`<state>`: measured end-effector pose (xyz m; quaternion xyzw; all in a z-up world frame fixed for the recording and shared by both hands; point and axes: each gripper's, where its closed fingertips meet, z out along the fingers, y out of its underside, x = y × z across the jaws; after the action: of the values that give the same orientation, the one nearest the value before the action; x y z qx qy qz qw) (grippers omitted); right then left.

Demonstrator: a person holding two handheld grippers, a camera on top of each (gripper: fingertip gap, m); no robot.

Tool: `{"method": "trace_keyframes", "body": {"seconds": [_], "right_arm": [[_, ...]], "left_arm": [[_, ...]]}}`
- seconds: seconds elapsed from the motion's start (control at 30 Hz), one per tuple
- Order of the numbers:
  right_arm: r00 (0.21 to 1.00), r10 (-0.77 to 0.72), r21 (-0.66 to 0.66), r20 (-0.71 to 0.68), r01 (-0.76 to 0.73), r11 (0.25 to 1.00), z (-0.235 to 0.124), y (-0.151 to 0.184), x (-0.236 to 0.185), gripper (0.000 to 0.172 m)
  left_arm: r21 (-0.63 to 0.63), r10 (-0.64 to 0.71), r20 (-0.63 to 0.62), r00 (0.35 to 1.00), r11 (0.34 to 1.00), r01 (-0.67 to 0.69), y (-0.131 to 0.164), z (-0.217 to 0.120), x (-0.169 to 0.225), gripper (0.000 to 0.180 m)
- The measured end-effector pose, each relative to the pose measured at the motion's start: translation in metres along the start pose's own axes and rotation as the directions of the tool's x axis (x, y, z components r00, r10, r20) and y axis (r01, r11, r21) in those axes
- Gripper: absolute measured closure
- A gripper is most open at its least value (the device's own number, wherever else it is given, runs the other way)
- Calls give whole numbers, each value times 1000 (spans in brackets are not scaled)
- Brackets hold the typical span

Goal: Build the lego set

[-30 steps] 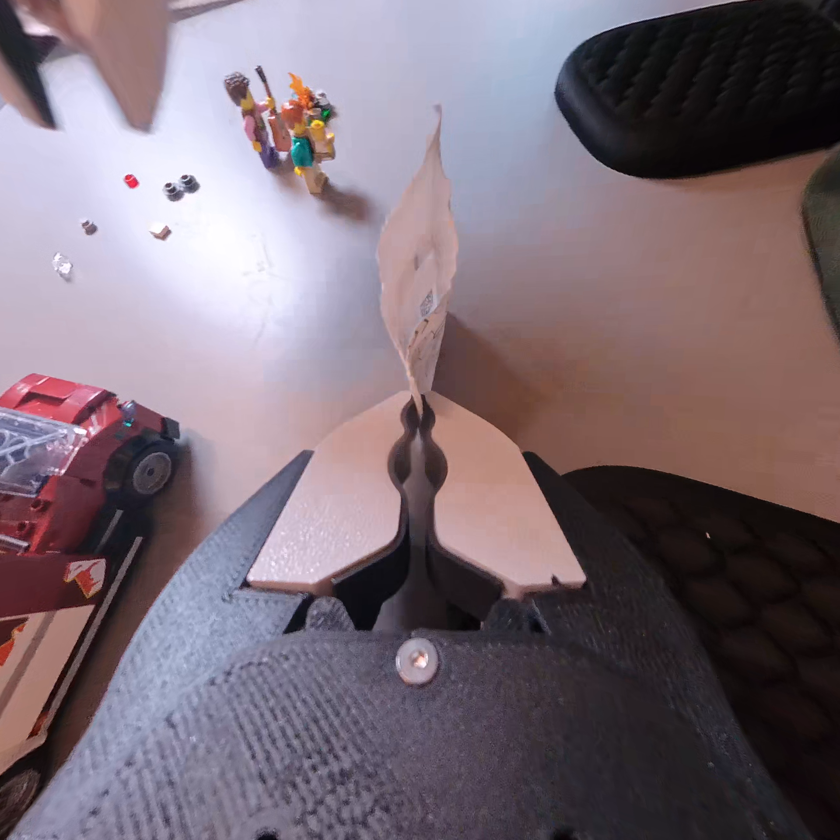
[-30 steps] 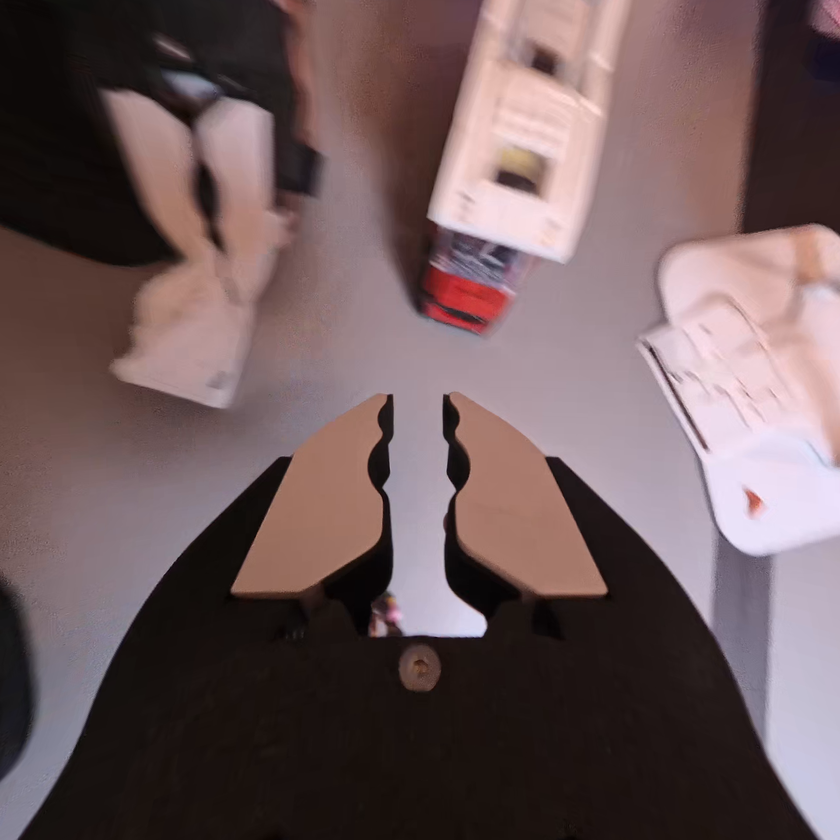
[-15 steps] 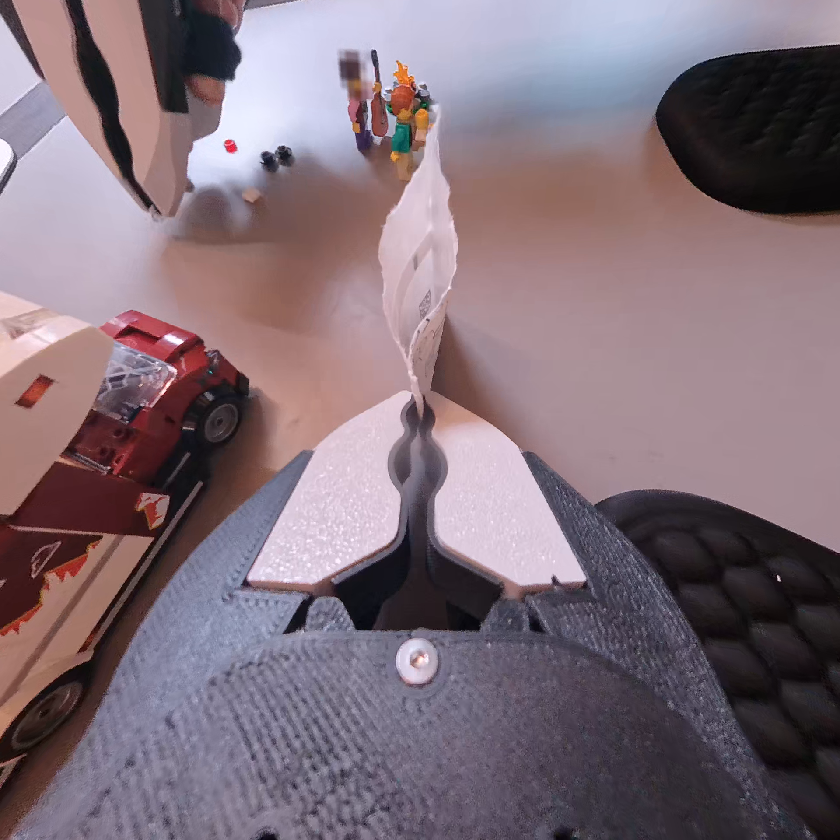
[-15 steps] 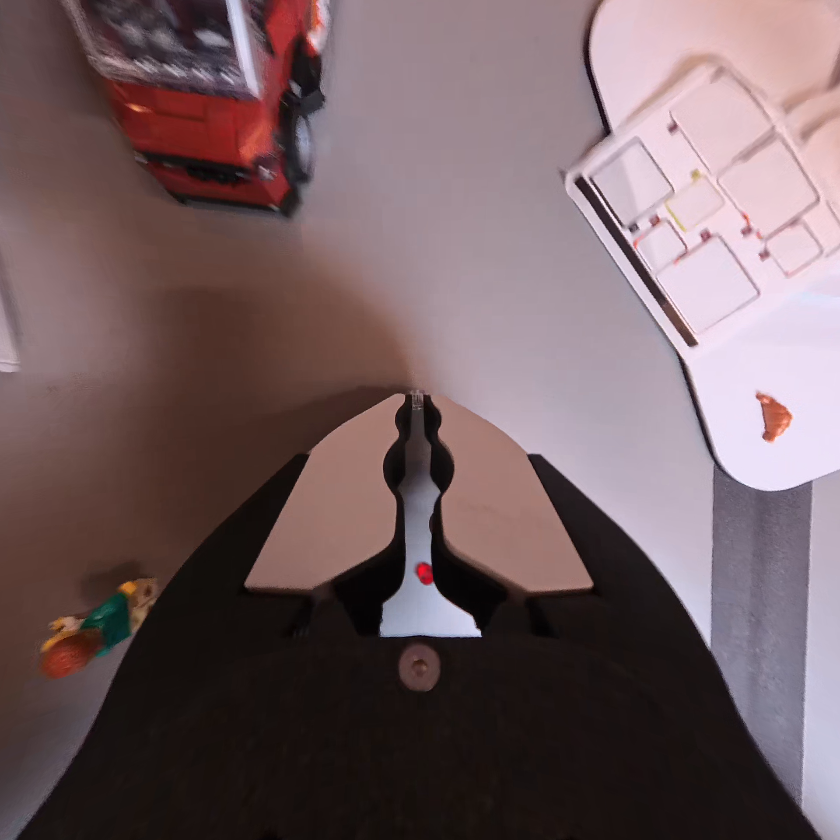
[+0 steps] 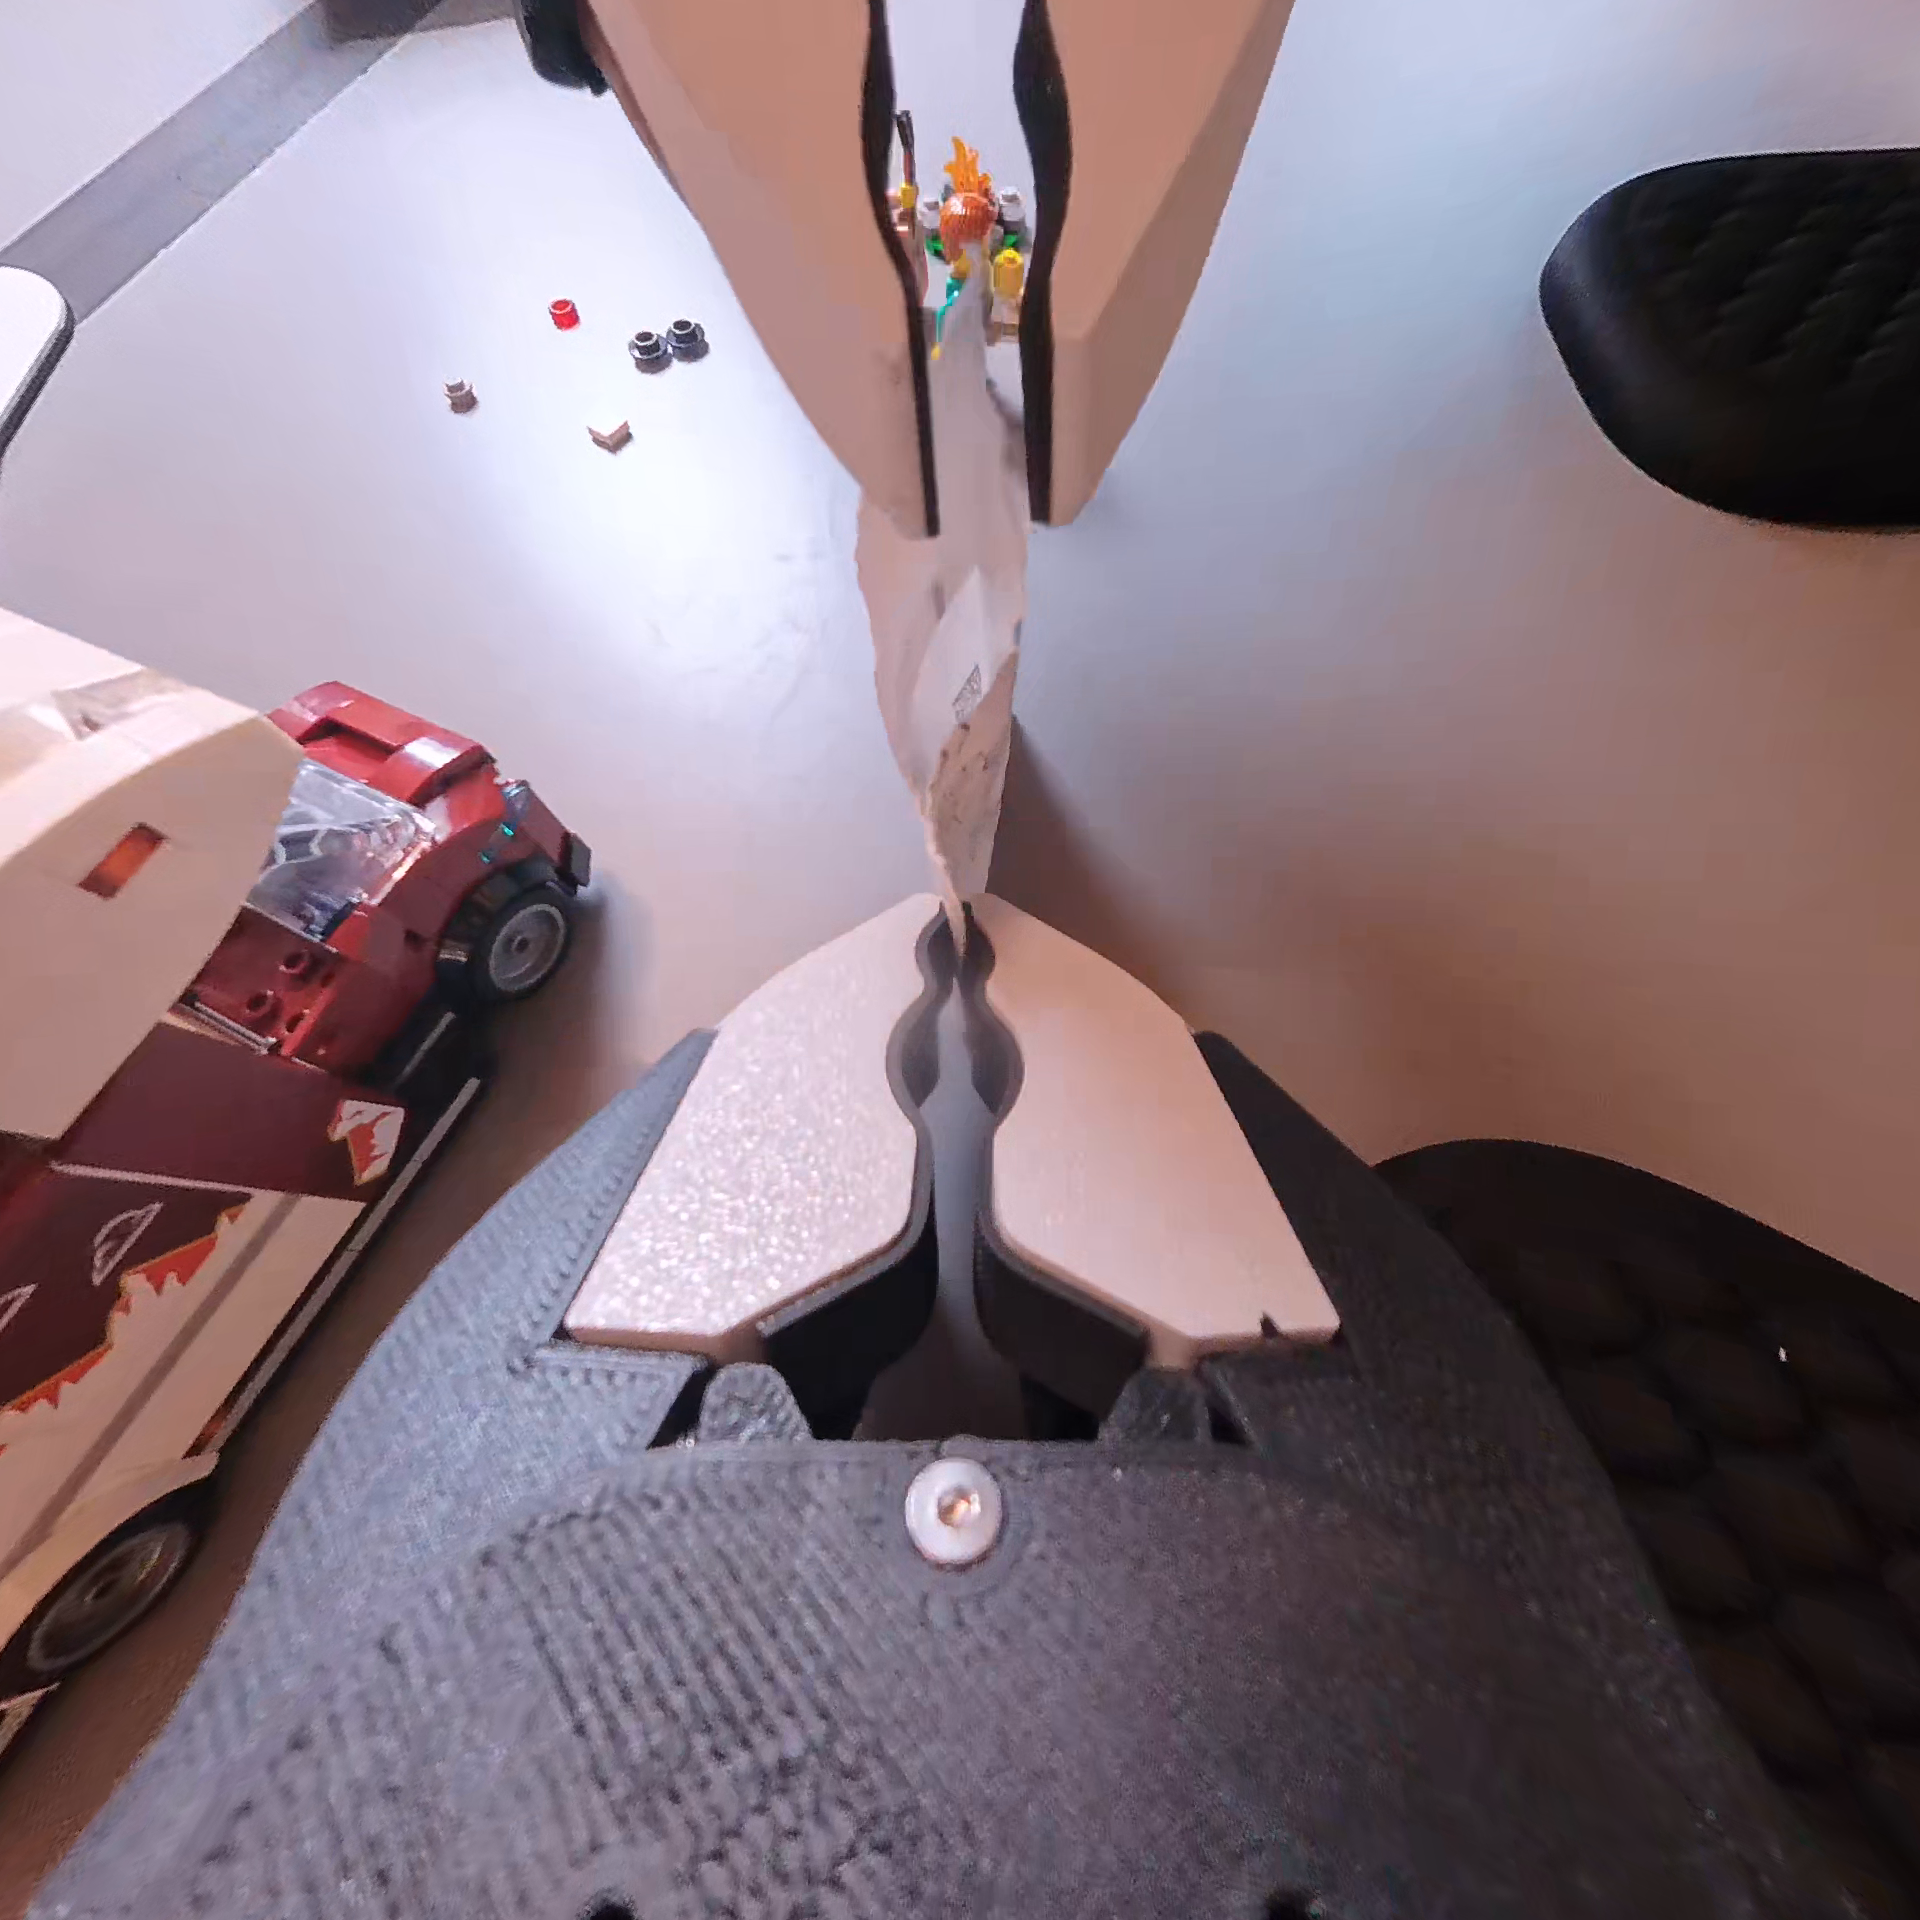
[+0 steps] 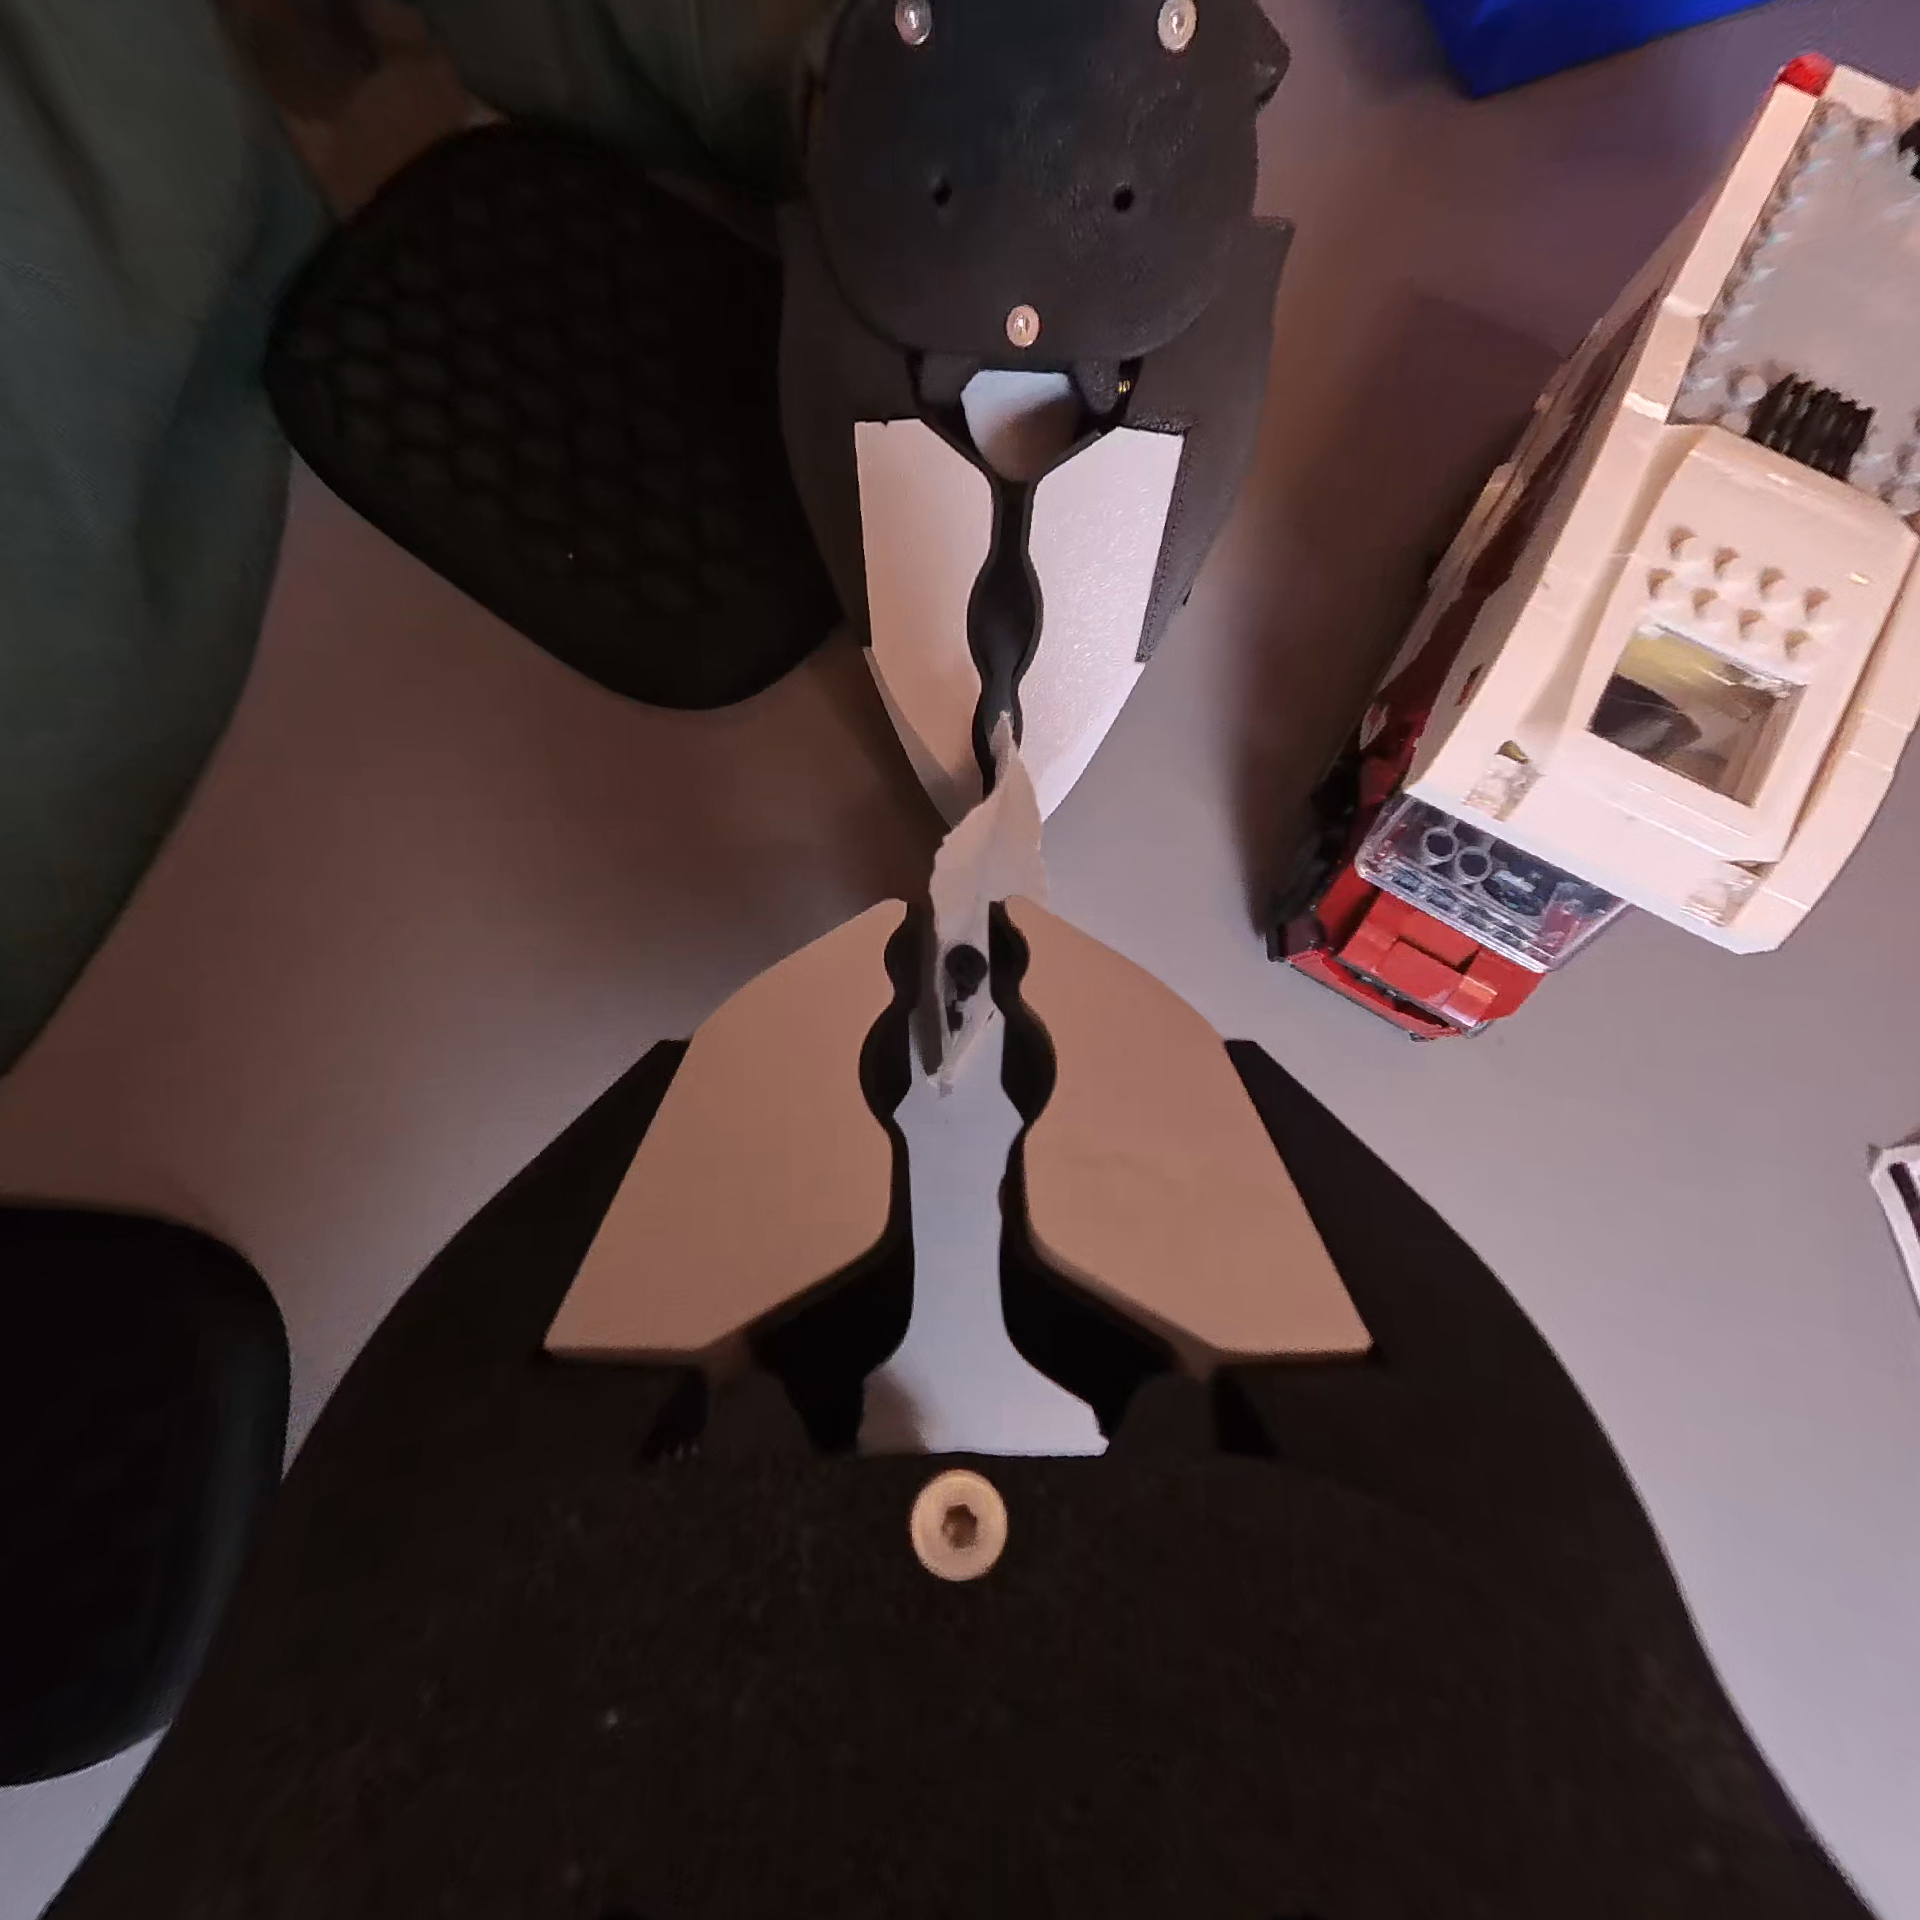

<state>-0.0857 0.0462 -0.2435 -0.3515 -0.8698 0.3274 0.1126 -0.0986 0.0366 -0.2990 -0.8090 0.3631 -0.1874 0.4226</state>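
Observation:
My left gripper (image 5: 961,914) is shut on the near end of a crumpled white paper bag (image 5: 951,665), which it holds up above the table. The bag's far end lies between the fingers of my right gripper (image 5: 982,520), which comes in from the top. In the right wrist view my right gripper (image 6: 956,914) stands open with the bag (image 6: 992,842) running between its fingertips. I see no firm pinch there. The left gripper (image 6: 1003,727) faces it, pads closed on the bag's other end.
A red brick-built car (image 5: 395,852) under a cream brick body (image 5: 104,831) stands at the left; it is at the right in the right wrist view (image 6: 1455,935). Toy figures (image 5: 971,223) and loose studs (image 5: 665,341) lie farther off. Black mesh pads (image 5: 1766,343) lie at the right.
My right gripper swung over from the left, was nearly shut half a second ago, and has opened around the bag's far end. My left gripper kept its hold on the bag.

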Motion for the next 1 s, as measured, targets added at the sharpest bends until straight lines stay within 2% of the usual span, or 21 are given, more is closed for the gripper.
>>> {"method": "trace_keyframes", "body": {"seconds": [0.1,0.17,0.27,0.37,0.47,0.6,0.83,0.9,1.0], "right_arm": [[999,19,44,-38,-18,999,-16,-4,8,160],[990,69,45,-122,-64,997,-34,8,31,159],[936,161,-78,-314,-194,978,-57,70,84,157],[882,273,-151,-385,-352,924,-62,132,113,156],[860,333,-122,-387,-406,906,-56,153,122,154],[852,342,-108,-397,-413,904,-50,157,131,154],[851,366,-104,-376,-431,896,-45,158,132,166],[869,360,-59,-341,-402,914,-44,140,124,166],[920,303,57,-247,-298,953,-44,87,97,166]], "left_arm": [[-3,-5,4,1000,1000,5,0,0,-1,180],[-2,-4,5,1000,1000,4,0,-1,-1,180],[1,1,4,1000,1000,-1,-1,-1,0,179],[0,5,3,1000,1000,-5,-1,-1,0,180],[2,0,3,1000,1000,0,-1,-1,-1,180],[3,-8,-5,1000,1000,8,1,0,-1,180],[3,-6,-2,1000,1000,6,1,-1,-1,180],[2,-8,-1,1000,1000,8,1,-1,-2,180],[0,-15,2,1000,1000,15,1,-1,-3,180]]}}
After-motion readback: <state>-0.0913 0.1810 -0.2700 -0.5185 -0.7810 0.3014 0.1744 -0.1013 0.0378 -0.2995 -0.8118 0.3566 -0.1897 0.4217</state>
